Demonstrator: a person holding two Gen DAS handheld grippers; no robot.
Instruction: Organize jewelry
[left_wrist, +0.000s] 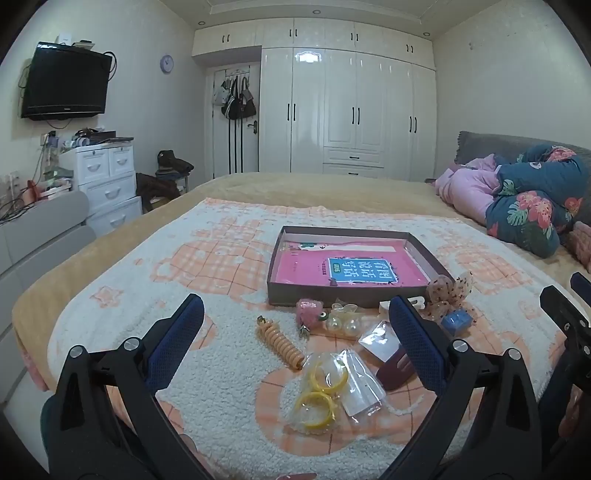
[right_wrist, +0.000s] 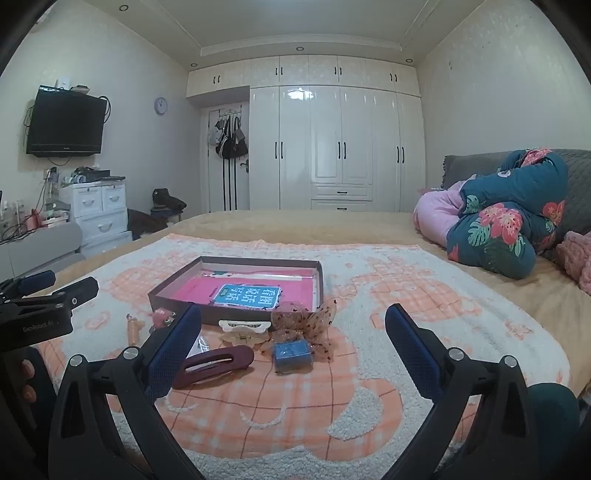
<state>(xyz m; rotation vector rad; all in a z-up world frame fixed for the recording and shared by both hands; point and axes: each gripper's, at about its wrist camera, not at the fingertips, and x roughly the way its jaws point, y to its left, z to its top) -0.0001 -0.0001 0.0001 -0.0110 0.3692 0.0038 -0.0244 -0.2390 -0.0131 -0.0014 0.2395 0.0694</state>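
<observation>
Evidently sorting has barely begun: the shallow box (left_wrist: 275, 273) holds only a pink book, while jewelry lies loose on the blanket (left_wrist: 129, 295) just near of it. Left gripper (left_wrist: 295, 343) hangs wide open, empty, over the yellow bangles (left_wrist: 319, 391); right gripper (right_wrist: 293, 350) likewise spread wide, the maroon hair clip (right_wrist: 214, 365) beside its left finger

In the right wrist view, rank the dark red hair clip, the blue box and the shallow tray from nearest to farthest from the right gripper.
1. Dark red hair clip, beside the left finger of the open right gripper.
2. Blue box, just beyond, centre.
3. Shallow tray, farthest, behind both on the blanket.
</observation>
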